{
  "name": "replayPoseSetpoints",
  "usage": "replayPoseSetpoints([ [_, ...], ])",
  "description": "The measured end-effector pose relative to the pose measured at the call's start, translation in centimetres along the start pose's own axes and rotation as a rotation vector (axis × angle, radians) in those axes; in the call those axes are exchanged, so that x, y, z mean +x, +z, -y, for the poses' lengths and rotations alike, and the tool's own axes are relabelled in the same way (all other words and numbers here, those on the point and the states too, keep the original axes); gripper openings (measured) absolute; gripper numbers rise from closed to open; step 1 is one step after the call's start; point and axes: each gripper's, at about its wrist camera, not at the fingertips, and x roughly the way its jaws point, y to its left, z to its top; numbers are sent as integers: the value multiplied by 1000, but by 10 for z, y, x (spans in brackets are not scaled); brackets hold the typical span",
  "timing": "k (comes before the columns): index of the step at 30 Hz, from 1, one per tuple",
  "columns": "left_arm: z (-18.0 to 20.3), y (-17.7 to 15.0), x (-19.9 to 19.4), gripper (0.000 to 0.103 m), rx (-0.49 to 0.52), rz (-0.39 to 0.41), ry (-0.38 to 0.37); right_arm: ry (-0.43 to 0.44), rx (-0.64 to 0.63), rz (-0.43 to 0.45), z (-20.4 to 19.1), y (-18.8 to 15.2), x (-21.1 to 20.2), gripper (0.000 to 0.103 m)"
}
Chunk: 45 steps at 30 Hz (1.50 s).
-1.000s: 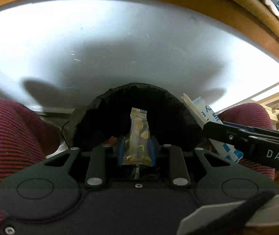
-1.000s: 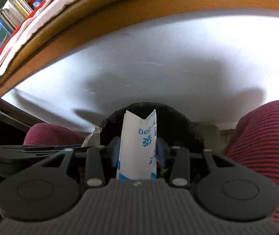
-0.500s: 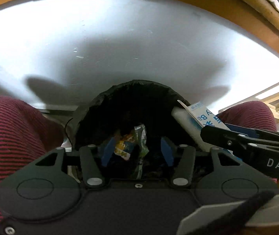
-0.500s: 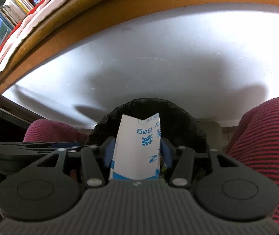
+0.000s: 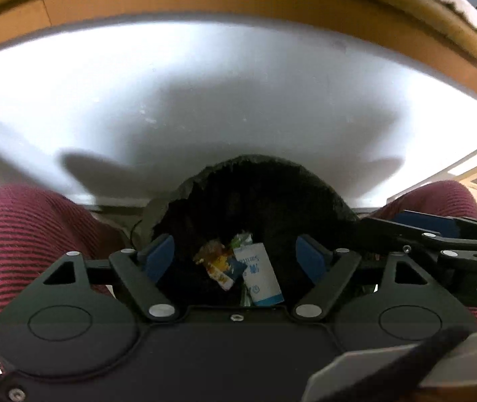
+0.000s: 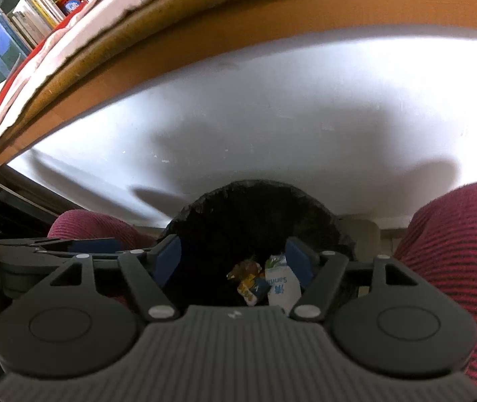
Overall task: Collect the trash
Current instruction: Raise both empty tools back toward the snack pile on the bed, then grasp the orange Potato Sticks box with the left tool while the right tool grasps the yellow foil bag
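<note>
In the left wrist view, a knee in maroon striped fabric fills the left edge, its lower part cut off by the black gripper body. The left gripper stands wide open, its blue pads well apart and holding nothing. Between and beyond the jaws gapes the black-lined bin, whose near rim is hidden behind the gripper housing and whose inside is too dark to read apart from the trash. Down in it lie a crumpled yellow snack wrapper and, just to its right and touching it, a white packet with blue print; both sit below the jaws, nearer the right pad, gripped by neither. A green scrap above them is too small to identify. At the right edge the other gripper's black fingers cross in front of the second knee, with only the letters "DA" visible. In the right wrist view, books on a shelf blur at the upper left, and the white tabletop is overexposed at right. The right gripper is likewise spread wide and empty, over the same bin, with the wrapper and white packet lying beneath, close to its right pad.
</note>
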Motion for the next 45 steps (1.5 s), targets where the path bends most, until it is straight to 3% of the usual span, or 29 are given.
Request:
replayPoseSetpoints([
  [4,1,8,-22,79,10,71,-22,19,-62,66,-7,9,-16,83],
  [13,3,36,-102,84,57,324,-98,99,-202,293,-30,53,-72,87],
  [23,-3,101,-135,87,-38,555,-163,-38,-258,523,-41,105,-95,88],
  [30,18,153,-108,87,-27,604,-177,-32,-182,587,-18,140,-102,88],
  [33,23,173,-99,76,-43,614,-177,-40,-164,623,-12,159,-102,88],
  [36,22,195,-102,78,-86,665,-186,-55,-153,672,-12,183,-96,88],
  [40,12,233,-98,87,-208,705,-228,-45,-154,694,-18,226,-74,88],
  [45,-4,281,-70,84,-392,615,-221,50,-45,628,-16,276,-32,88],
])
